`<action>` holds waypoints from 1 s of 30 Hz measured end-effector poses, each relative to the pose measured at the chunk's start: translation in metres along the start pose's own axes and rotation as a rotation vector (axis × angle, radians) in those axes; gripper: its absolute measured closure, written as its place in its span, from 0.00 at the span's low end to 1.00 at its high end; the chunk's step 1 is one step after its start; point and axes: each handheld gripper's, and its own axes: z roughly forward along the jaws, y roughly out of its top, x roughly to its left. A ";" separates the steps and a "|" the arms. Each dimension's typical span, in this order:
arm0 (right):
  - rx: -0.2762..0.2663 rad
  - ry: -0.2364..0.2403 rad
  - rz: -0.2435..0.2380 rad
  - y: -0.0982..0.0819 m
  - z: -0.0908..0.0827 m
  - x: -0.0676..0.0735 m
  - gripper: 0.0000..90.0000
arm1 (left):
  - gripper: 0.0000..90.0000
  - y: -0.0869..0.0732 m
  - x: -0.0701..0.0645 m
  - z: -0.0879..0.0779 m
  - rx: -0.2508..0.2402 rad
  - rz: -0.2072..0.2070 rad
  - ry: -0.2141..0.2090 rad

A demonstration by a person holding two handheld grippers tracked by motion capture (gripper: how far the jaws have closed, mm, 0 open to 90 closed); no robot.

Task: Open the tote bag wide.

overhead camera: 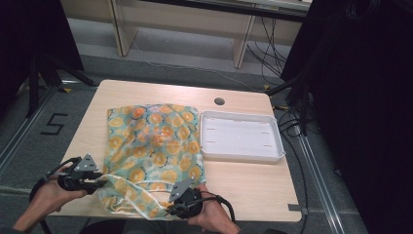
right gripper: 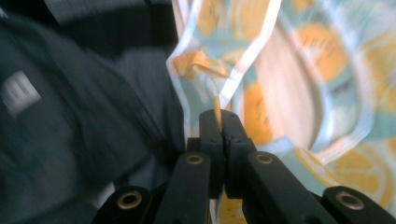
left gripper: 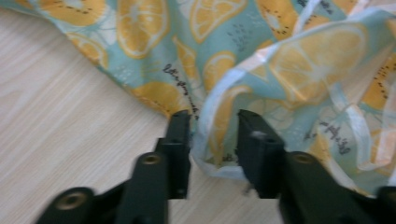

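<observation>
High view has your fabric bag (overhead camera: 153, 146), the teal one with the orange-slice print, lying flat in the middle of the table (overhead camera: 243, 185), and everything else sits around it. Your left gripper (overhead camera: 100, 183) is at the bag's near-left corner, and in the left gripper view its jaws stand apart with a white-trimmed fold of the bag (left gripper: 215, 135) between them, the pads not really pressing on it, so call that one released. Over at the bag's near edge your right gripper (overhead camera: 170, 210) is clenched tight; the right gripper view shows the jaws pinched together on a thin bit of the bag's hem (right gripper: 217, 105), with the white strap (right gripper: 247, 60) looping just past it. Further right, just beside the bag's right edge, there's a white tray (overhead camera: 277, 155).
</observation>
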 end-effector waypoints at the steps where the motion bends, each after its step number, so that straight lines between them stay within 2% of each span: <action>1: -0.059 -0.011 0.009 0.004 -0.011 -0.003 1.00 | 0.93 0.002 0.001 -0.003 -0.010 0.013 0.019; 2: -0.059 -0.011 0.009 0.004 -0.011 -0.003 1.00 | 0.95 0.002 0.001 -0.003 -0.010 0.013 0.019; 4: -0.121 -0.023 -0.012 0.009 -0.020 -0.008 1.00 | 0.97 0.003 0.000 -0.009 -0.028 0.013 0.017; 5: -0.153 -0.037 0.009 0.013 -0.025 -0.010 1.00 | 0.98 0.003 0.000 -0.011 -0.027 0.018 0.020; 6: -0.171 -0.056 -0.016 0.016 -0.029 -0.014 1.00 | 0.98 0.004 0.000 -0.013 -0.024 0.023 0.029; 7: -0.182 -0.082 -0.020 0.020 -0.033 -0.017 1.00 | 0.98 0.004 0.001 -0.013 -0.033 0.021 0.019; 8: -0.219 -0.127 -0.016 0.028 -0.042 -0.030 1.00 | 0.98 0.001 0.002 -0.013 -0.028 0.013 0.025; 9: -0.219 -0.127 -0.016 0.028 -0.042 -0.030 1.00 | 0.98 0.001 0.002 -0.013 -0.028 0.013 0.025; 10: -0.252 -0.157 -0.013 0.032 -0.046 -0.039 1.00 | 0.98 0.001 0.004 -0.014 -0.014 0.025 0.024; 11: -0.286 -0.192 0.016 0.036 -0.049 -0.052 1.00 | 0.98 0.001 0.005 -0.013 -0.022 0.010 0.017; 12: -0.295 -0.226 0.033 0.039 -0.052 -0.063 1.00 | 0.98 0.001 0.007 -0.015 -0.004 0.036 0.010; 13: -0.296 -0.250 0.036 0.041 -0.054 -0.075 1.00 | 0.98 0.001 0.005 -0.013 -0.023 0.016 0.007; 15: -0.328 -0.295 0.098 0.044 -0.053 -0.095 1.00 | 0.97 0.000 0.004 -0.012 -0.018 0.023 0.006; 16: -0.328 -0.312 0.121 0.045 -0.052 -0.106 1.00 | 0.96 0.000 0.004 -0.011 -0.018 0.048 0.004; 17: -0.313 -0.324 0.150 0.044 -0.047 -0.120 1.00 | 0.95 0.001 0.003 -0.011 -0.017 0.046 0.003; 18: -0.279 -0.327 0.182 0.042 -0.037 -0.136 1.00 | 0.91 0.002 0.002 -0.011 -0.011 0.064 -0.006; 19: -0.279 -0.327 0.182 0.042 -0.037 -0.136 1.00 | 0.91 0.002 0.000 -0.009 -0.020 0.055 0.006; 21: -0.244 -0.333 0.215 0.040 -0.027 -0.147 1.00 | 0.80 0.004 -0.003 -0.010 0.004 0.084 0.014; 22: -0.252 -0.340 0.222 0.040 -0.022 -0.150 1.00 | 0.71 0.006 -0.007 -0.012 0.002 0.107 0.044; 23: -0.218 -0.336 0.228 0.040 -0.021 -0.151 1.00 | 0.63 0.009 -0.008 -0.014 -0.007 0.154 0.083; 24: -0.230 -0.337 0.250 0.040 -0.017 -0.150 1.00 | 0.56 0.013 -0.013 -0.016 -0.011 0.167 0.130; 25: -0.232 -0.356 0.217 0.041 -0.016 -0.154 1.00 | 0.46 0.016 -0.018 -0.018 -0.011 0.173 0.137; 27: -0.229 -0.347 0.235 0.042 -0.017 -0.153 1.00 | 0.44 0.024 -0.029 -0.018 -0.056 0.203 0.143; 28: -0.218 -0.347 0.224 0.042 -0.018 -0.154 1.00 | 0.43 0.031 -0.035 -0.013 -0.059 0.236 0.142; 29: -0.230 -0.349 0.233 0.043 -0.016 -0.154 1.00 | 0.43 0.034 -0.037 -0.008 -0.056 0.260 0.143; 30: -0.222 -0.347 0.239 0.043 -0.017 -0.154 1.00 | 0.43 0.038 -0.039 -0.001 -0.016 0.292 0.149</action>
